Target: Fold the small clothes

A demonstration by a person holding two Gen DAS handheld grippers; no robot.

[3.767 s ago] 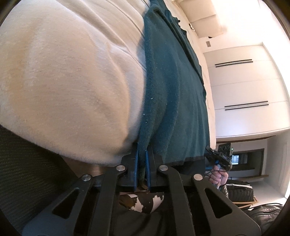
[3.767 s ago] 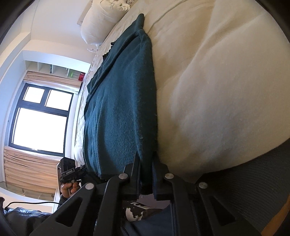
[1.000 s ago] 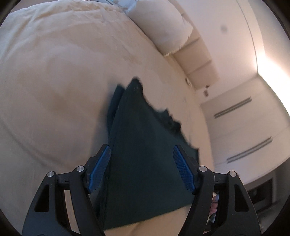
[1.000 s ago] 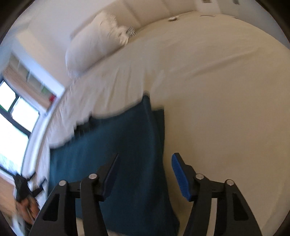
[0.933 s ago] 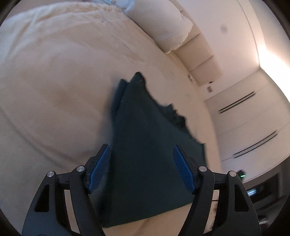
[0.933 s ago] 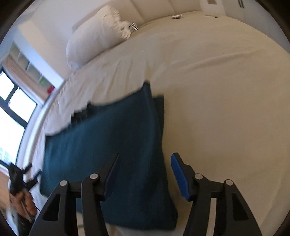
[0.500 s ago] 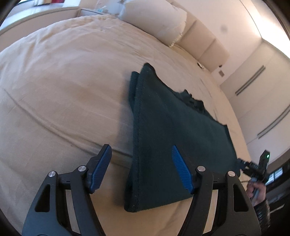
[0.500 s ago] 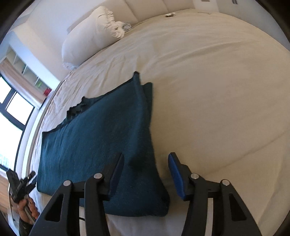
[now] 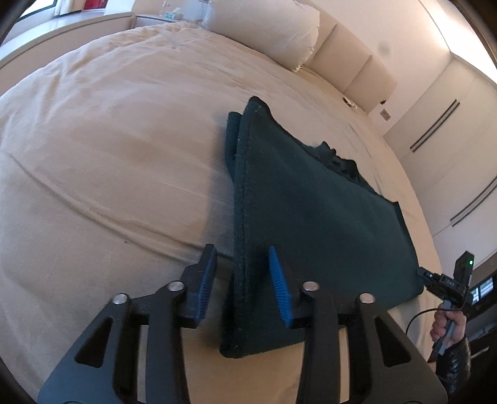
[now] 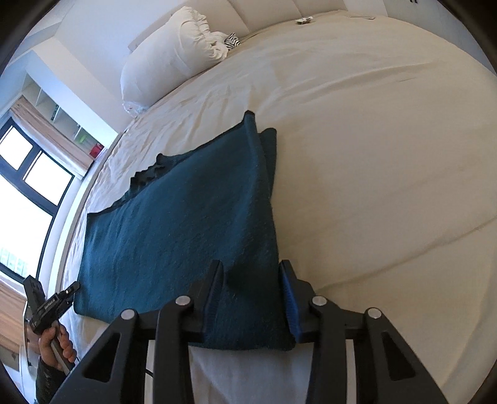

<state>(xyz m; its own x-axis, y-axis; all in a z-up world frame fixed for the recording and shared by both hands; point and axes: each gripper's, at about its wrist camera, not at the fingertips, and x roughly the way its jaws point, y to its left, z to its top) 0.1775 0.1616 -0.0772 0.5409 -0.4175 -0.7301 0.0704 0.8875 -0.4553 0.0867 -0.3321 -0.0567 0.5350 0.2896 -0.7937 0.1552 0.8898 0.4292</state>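
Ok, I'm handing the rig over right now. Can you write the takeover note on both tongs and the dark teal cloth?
Left tongs: open, holding nothing, straddling the near left corner of the dark teal knitted cloth.
Right tongs: open, holding nothing, straddling its near right corner.
Cloth: lies flat on the cream bed cover, doubled over, a lower layer showing along the side and far edges.
Done: one fold is in place.
Left: probably close on both near corners and fold again.

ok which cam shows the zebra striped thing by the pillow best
Right wrist view: the zebra-striped item peeks out beside the white pillow at the bed's head. In the left wrist view the pillow shows, but the striped item doesn't.
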